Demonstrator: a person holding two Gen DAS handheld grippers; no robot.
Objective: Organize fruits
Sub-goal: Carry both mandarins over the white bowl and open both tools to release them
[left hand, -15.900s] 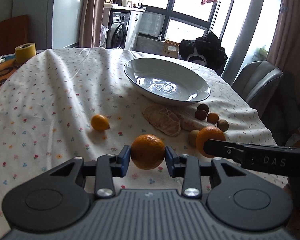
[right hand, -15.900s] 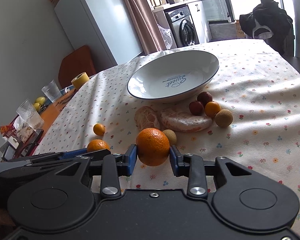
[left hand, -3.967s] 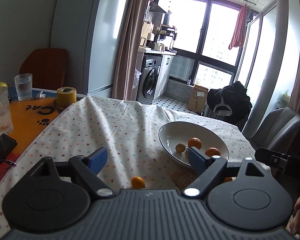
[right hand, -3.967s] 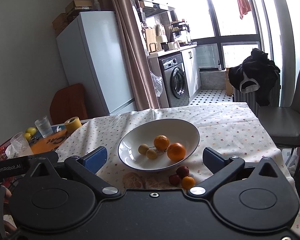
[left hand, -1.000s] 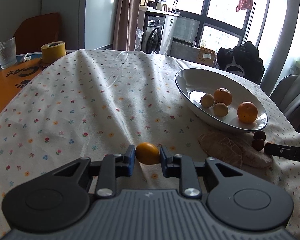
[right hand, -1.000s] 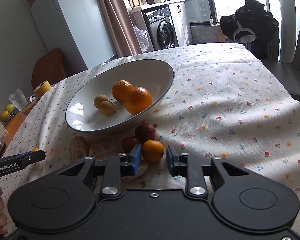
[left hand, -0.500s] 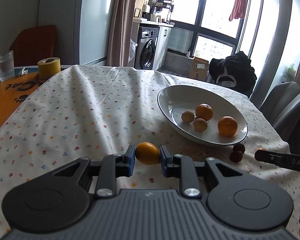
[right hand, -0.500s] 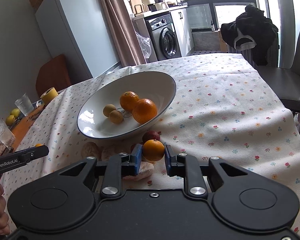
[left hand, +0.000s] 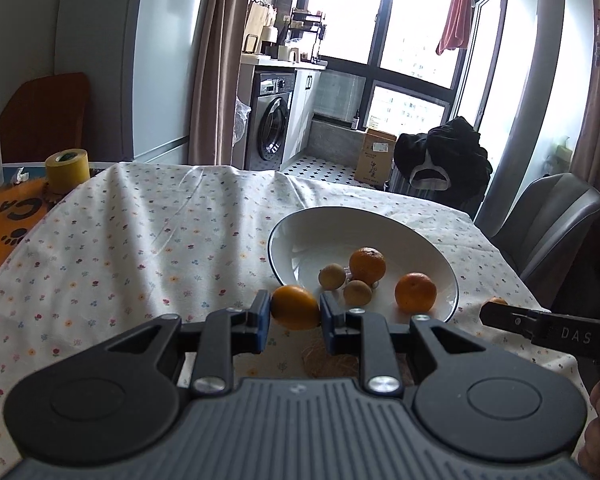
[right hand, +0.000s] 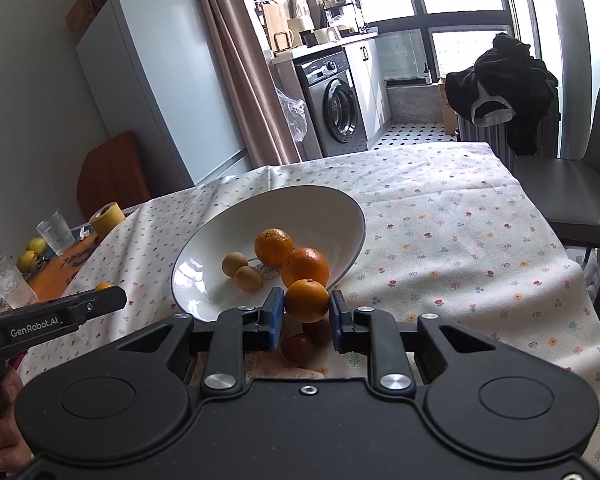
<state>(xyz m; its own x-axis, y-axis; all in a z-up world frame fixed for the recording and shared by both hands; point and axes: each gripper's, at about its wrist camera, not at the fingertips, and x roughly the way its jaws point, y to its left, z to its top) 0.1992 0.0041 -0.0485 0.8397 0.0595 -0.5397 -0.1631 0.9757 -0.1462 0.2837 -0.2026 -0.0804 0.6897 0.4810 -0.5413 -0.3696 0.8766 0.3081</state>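
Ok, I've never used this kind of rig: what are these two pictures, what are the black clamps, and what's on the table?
No robot arm here: a person holds a two-finger gripper in each hand, each with its own camera looking along the fingers. In the left view, the left gripper clamps a small orange fruit. In the right view, the right gripper clamps another small orange fruit. On the flowered tablecloth sits a white bowl holding two oranges and two small brown fruits. Two dark red fruits lie below the right gripper.
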